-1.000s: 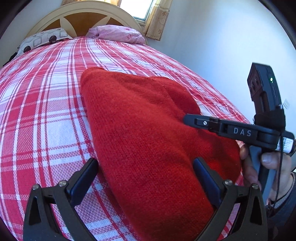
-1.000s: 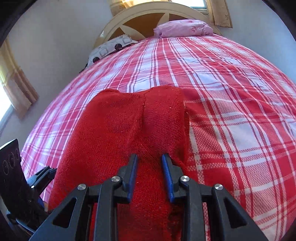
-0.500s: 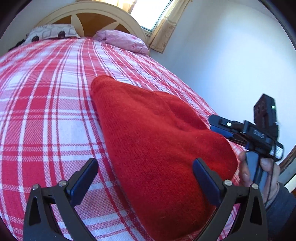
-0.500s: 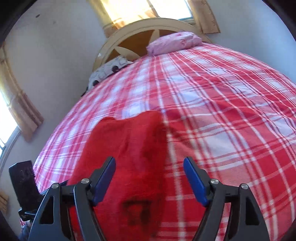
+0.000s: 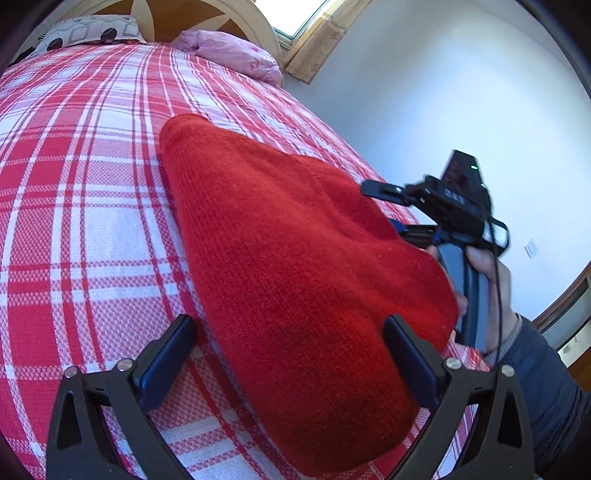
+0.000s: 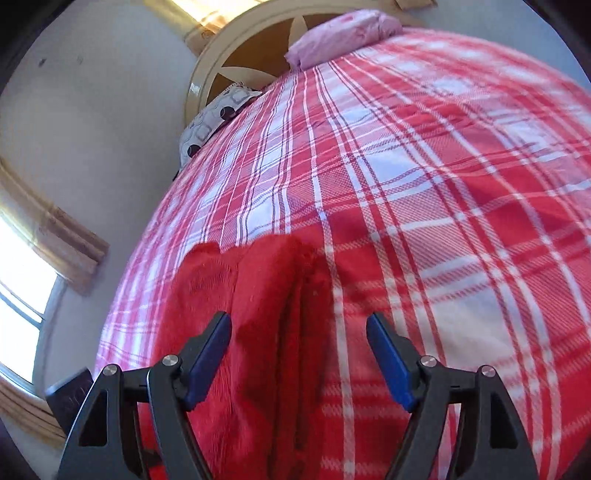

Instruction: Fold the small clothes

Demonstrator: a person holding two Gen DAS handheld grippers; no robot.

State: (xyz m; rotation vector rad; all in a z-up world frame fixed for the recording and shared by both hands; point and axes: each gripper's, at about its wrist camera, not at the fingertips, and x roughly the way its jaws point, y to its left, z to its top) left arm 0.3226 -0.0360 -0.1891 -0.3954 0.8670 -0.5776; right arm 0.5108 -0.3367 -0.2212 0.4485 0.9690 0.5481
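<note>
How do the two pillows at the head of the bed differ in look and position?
The pink pillow is plain and rumpled; the patterned pillow is white with grey squares and dark dots. In the left wrist view, the pink pillow lies nearer the window side and the patterned pillow on the other side. Both rest against the headboard.

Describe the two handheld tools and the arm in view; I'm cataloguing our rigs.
Both tools, left and right, have black triangular finger frames with silver screws and dark blue pads. The right tool's body carries white lettering, a green light and a thin black cable. The sleeve is dark grey-blue.
</note>
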